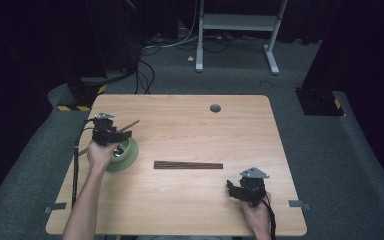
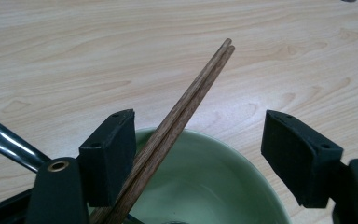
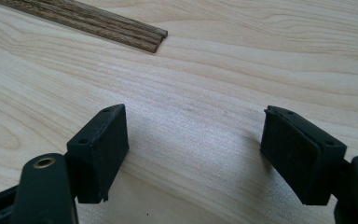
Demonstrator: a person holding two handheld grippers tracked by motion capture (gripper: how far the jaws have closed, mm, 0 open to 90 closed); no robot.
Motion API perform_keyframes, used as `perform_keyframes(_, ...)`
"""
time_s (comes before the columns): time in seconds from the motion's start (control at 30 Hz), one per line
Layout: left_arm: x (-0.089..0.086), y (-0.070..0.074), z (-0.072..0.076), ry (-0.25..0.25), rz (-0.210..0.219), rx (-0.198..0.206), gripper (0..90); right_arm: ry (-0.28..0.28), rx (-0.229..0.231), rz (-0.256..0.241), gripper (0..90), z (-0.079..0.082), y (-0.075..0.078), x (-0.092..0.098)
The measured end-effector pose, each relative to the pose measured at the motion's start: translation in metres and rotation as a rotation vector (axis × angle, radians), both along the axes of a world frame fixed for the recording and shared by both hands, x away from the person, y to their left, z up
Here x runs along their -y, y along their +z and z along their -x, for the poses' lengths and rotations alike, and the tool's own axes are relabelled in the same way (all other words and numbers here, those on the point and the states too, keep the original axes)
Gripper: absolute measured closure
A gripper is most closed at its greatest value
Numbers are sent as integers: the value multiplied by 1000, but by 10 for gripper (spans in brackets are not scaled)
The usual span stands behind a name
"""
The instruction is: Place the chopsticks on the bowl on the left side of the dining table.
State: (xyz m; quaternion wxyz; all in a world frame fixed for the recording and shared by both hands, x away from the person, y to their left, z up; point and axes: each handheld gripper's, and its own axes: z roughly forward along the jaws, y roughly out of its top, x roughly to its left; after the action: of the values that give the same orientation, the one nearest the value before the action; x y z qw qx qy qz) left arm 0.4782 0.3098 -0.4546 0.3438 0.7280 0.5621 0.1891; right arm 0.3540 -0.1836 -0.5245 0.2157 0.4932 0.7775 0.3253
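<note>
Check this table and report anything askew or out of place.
One pair of chopsticks rests slanted across the rim of the green bowl, sticking out past it, between the open jaws of the left gripper. The other chopsticks lie flat mid-table. Nothing looks spilled or damaged.

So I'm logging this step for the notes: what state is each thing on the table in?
Green bowl: upright, with a pair of chopsticks in it.
Chopsticks in the bowl: leaning out over the rim.
Chopsticks on the table: lying flat, side by side.
Left tongs: open, over the bowl.
Right tongs: open, holding nothing.
</note>
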Motion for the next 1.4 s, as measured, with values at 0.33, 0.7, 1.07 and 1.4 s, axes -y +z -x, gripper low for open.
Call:
perform_keyframes(0.33,6,-2,1,-28,-2,-16,271,0,0,0,226,0,0,0)
perform_keyframes(0.7,9,-1,3,-50,-2,-21,273,0,0,0,225,0,0,0)
perform_keyframes(1.07,6,-5,6,-54,12,-26,283,0,1,0,226,0,0,0)
perform_keyframes(1.4,6,-5,10,-69,14,-23,284,-1,0,1,226,0,0,0)
